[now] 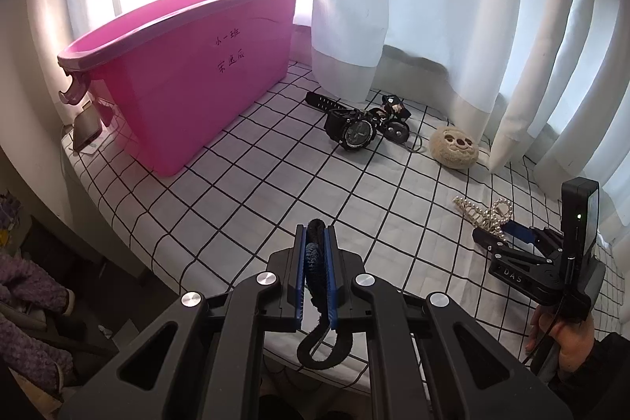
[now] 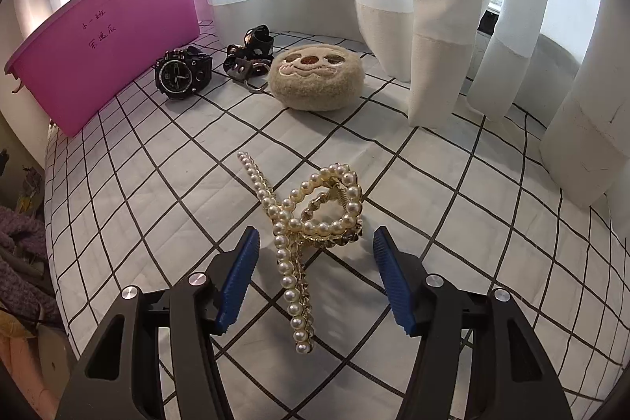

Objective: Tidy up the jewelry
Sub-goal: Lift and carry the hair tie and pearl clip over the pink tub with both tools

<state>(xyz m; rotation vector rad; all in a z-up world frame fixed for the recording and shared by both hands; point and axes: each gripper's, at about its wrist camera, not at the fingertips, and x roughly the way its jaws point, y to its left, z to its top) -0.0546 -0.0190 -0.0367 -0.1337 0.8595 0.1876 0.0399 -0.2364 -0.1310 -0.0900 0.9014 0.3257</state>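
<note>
My left gripper [image 1: 315, 229] is shut on a black braided band [image 1: 315, 258], whose loop hangs out behind the blue pads. A pearl and gold hair claw [image 2: 315, 219] lies on the checked cloth [image 2: 453, 207], also seen in the left wrist view as the hair claw [image 1: 484, 213]. My right gripper [image 2: 315, 232] stands open low over it, one blue pad on either side and neither touching the pearls. From the left wrist view the right gripper [image 1: 500, 235] sits at the right, held by a hand [image 1: 567, 337].
A pink plastic bin [image 1: 177, 85] stands at the back left. Near the white curtain [image 1: 433, 6] lie a black wristwatch [image 2: 181, 75], a black strap piece with a metal ring [image 2: 248, 54] and a beige plush sloth-face pad [image 2: 315, 81]. The table edge falls away on the left.
</note>
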